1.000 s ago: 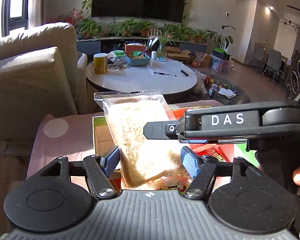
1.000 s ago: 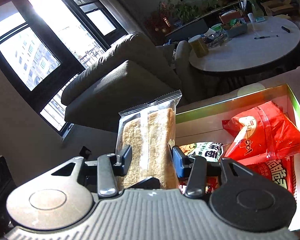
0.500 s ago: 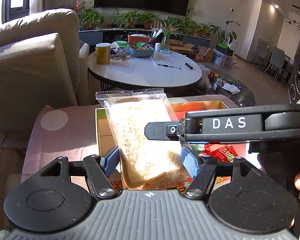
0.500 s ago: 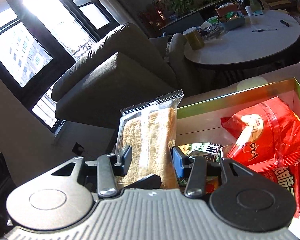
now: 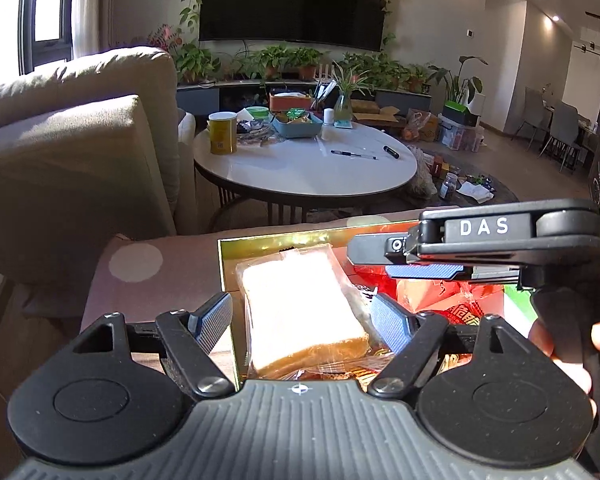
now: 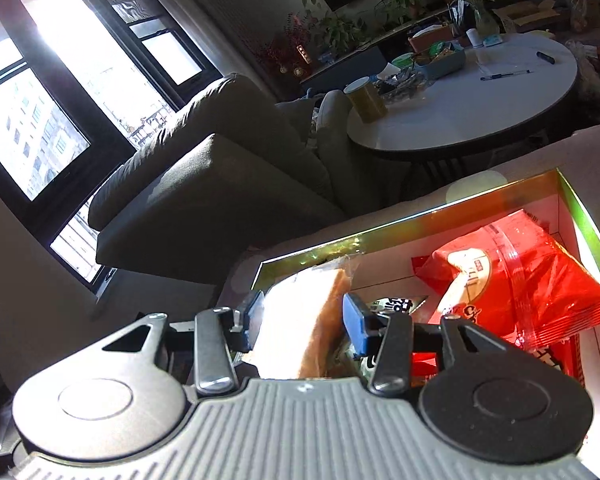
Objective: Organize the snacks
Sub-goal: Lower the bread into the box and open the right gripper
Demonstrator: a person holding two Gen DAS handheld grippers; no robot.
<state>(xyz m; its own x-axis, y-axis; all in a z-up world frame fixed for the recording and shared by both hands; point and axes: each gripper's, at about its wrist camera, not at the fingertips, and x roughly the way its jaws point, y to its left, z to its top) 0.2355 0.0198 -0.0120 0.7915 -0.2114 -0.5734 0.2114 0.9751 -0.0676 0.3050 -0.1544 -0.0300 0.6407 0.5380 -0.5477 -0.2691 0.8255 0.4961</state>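
Note:
A clear pack of thick sliced bread [image 5: 300, 304] lies flat along the left side of the gold-rimmed box [image 5: 260, 246]. My left gripper [image 5: 302, 320] straddles its near end. Its jaws are opening, and neither pad presses on the pack. My right gripper [image 5: 364, 248] hovers above the box, just right of the pack's far end. In the right wrist view the bread pack [image 6: 296, 320] shows between the narrow-set fingers of that gripper [image 6: 303, 316], lying lower in the box [image 6: 420, 216]. A red snack bag [image 6: 520, 280] and a green-white packet [image 6: 396, 304] lie beside it.
The box rests on a pink cloth with pale dots [image 5: 156, 276]. A beige armchair [image 5: 72, 152] stands to the left. Beyond the box is a round white table [image 5: 300, 168] with a tin, a tray and pens. A person's hand [image 5: 556, 340] holds the right gripper's handle.
The bread pack stood upright between my left fingers and now lies flat in the box. My left jaws have widened. In the left wrist view the right gripper has shifted to the right.

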